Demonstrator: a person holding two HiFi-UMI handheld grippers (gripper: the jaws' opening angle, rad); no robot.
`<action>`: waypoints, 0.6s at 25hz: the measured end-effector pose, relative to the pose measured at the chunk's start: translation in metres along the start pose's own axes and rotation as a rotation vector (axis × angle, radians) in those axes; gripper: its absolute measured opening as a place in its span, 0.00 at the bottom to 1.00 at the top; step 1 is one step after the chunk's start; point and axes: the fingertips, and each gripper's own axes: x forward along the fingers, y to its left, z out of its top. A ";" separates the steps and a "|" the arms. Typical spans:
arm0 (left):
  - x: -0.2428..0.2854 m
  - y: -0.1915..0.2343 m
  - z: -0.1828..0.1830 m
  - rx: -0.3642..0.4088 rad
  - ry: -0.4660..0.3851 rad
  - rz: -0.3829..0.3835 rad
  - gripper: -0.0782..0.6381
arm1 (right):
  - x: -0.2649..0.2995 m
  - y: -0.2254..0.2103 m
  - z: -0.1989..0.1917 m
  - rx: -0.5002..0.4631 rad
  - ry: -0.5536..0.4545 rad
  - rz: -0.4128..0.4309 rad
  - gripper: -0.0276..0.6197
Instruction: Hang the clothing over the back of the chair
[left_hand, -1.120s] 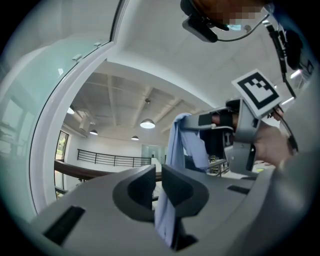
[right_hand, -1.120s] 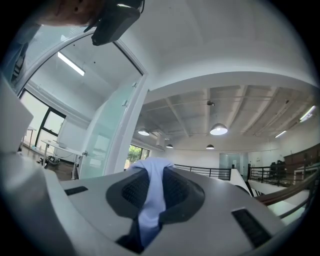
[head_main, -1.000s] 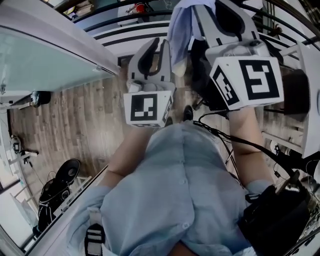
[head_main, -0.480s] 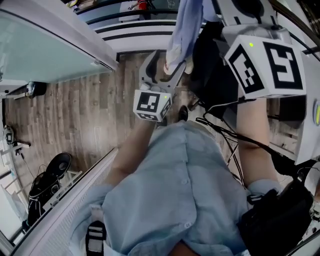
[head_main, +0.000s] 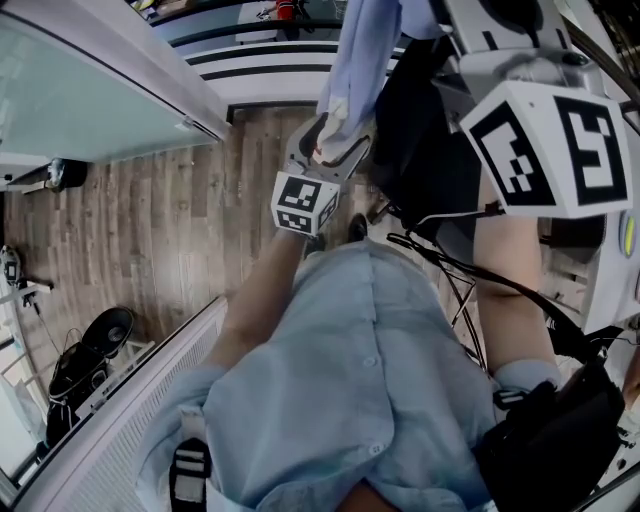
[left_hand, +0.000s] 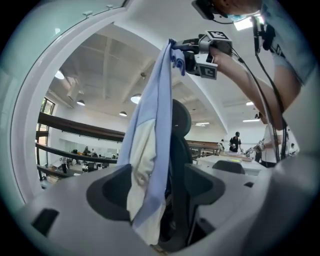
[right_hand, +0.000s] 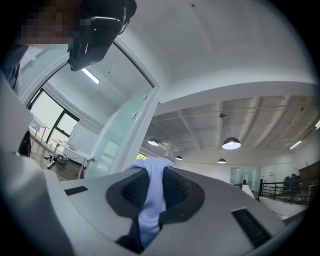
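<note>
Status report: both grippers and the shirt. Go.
Right gripper shut on blue shirt, held high. Left gripper jaws just opening wide, shirt hanging loose between them. Shirt not yet over black chair behind it.

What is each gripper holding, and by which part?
Right gripper is shut on the blue garment, at its bunched top end. Left gripper, jaws just opened, holds nothing; the lower cloth hangs between them.

No words, numbers or brand names can be read anywhere; the only printed signs are black-and-white square code markers on the left gripper's cube (head_main: 305, 203) and the right gripper's cube (head_main: 550, 150).
</note>
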 end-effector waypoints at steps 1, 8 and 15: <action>0.000 0.005 -0.001 0.000 0.003 0.023 0.55 | -0.002 0.000 0.001 -0.001 -0.002 0.002 0.13; -0.007 0.035 0.003 0.051 0.027 0.149 0.43 | -0.009 -0.001 0.004 0.005 -0.012 0.009 0.13; 0.011 0.032 -0.015 0.073 0.069 0.129 0.60 | -0.013 0.000 0.013 -0.007 -0.036 0.029 0.13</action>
